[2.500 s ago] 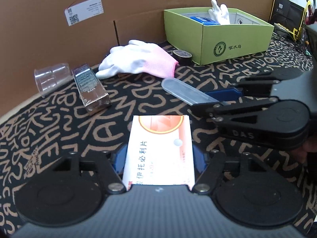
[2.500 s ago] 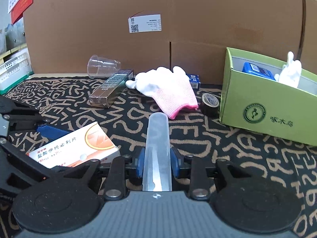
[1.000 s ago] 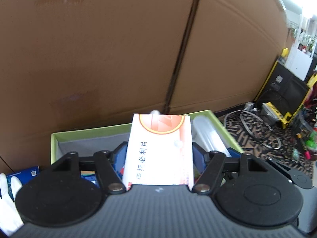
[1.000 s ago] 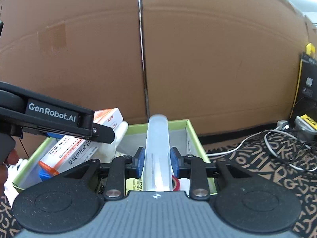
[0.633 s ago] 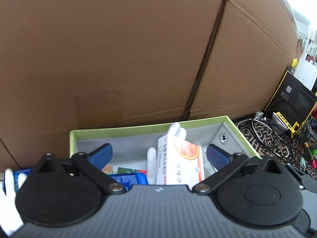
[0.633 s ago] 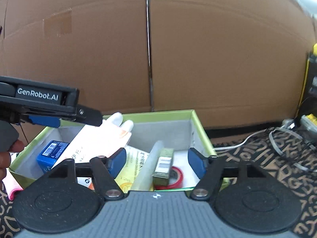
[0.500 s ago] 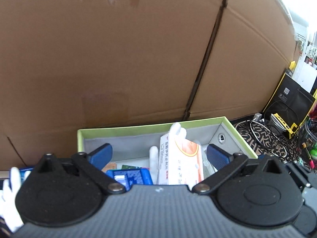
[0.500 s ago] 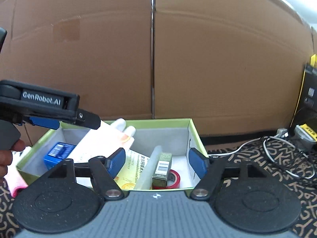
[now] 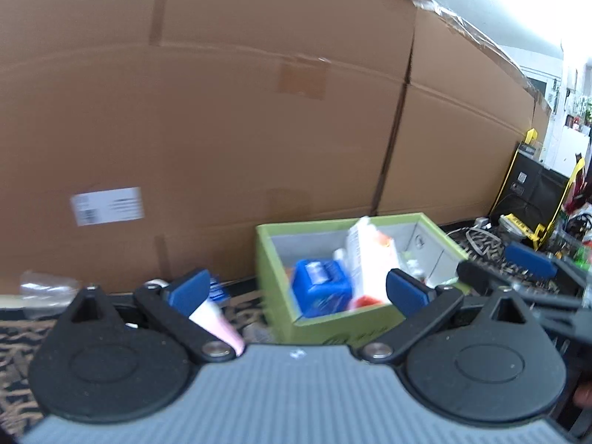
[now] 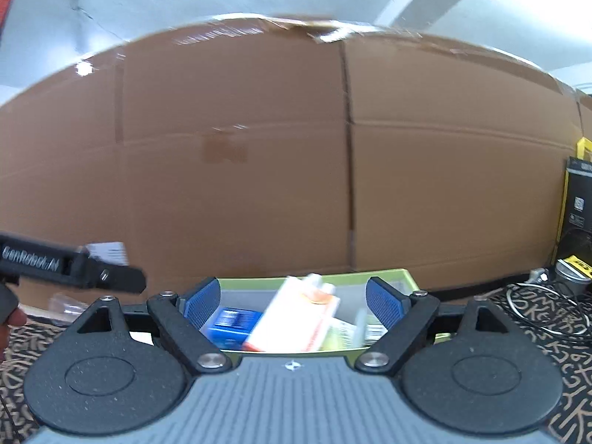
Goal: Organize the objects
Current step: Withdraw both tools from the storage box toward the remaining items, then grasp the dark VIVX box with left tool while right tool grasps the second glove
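The green box [image 9: 275,288] stands against the cardboard wall; it also shows in the right wrist view [image 10: 401,273]. The white and orange medicine carton [image 9: 368,264] leans upright inside it, next to a blue box [image 9: 320,285]; the carton [image 10: 296,314] and the blue box [image 10: 231,320] also show in the right wrist view. My left gripper [image 9: 296,290] is open and empty, raised in front of the box. My right gripper [image 10: 294,299] is open and empty, also back from the box. The clear tube is blurred among the contents.
A white and pink glove [image 9: 214,318] and a clear cup [image 9: 44,288] lie left of the box on the patterned mat [image 9: 14,336]. The cardboard wall [image 9: 222,129] stands behind. Cables [image 10: 544,310] and a black and yellow case [image 9: 532,185] lie to the right.
Both grippers have let go of the carton and the tube into the green box and pulled back and up. The left one has swung left, so the glove and cup show.
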